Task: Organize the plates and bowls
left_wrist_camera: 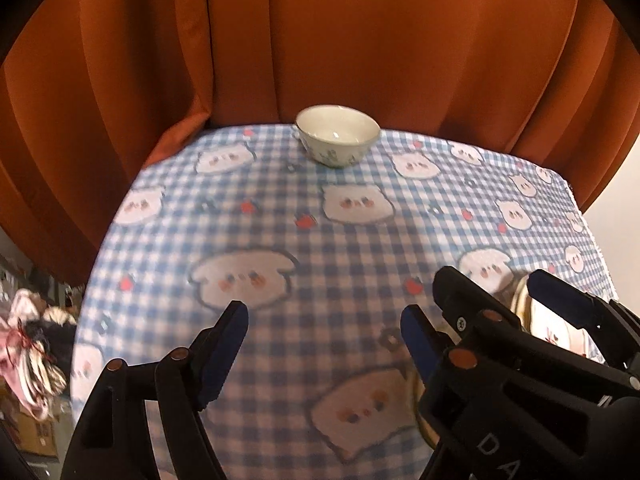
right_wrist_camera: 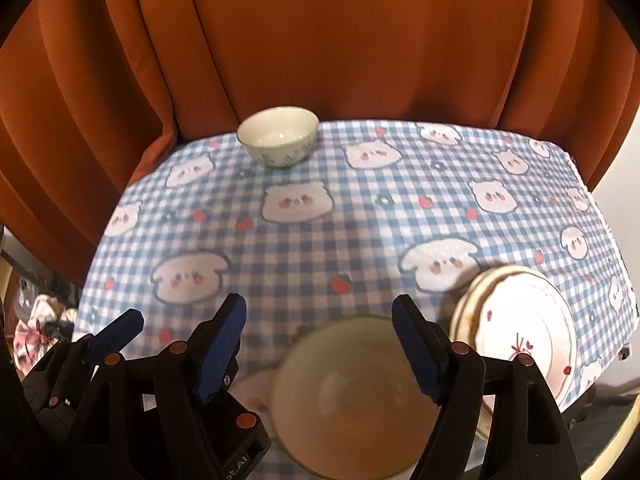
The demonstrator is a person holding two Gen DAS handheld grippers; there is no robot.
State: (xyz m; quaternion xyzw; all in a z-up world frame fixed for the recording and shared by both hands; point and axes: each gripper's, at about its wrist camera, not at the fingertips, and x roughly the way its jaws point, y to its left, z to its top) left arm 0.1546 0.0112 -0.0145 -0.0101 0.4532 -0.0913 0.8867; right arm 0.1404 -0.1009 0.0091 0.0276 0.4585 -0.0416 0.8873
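While both claws hang over the checked cloth (right_wrist_camera: pixel 360 240), each stands released with nothing between its pads. Right claw (right_wrist_camera: pixel 320 344): a blurred bowl (right_wrist_camera: pixel 352 396) lies just below it, empty, untouched. Stacked plates (right_wrist_camera: pixel 524 328) sit to its right. A second bowl (right_wrist_camera: pixel 278 136), also empty, stands at the far edge, well apart. Left claw (left_wrist_camera: pixel 324 344) hovers above bare cloth. Lettering on the claw bodies reads partly "DA" and "ot.AI".

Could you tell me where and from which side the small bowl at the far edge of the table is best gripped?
Probably the near rim of the small bowl, approached from above and in front: it stands upright and open, its wall flares thin, and the curtain hangs close behind.
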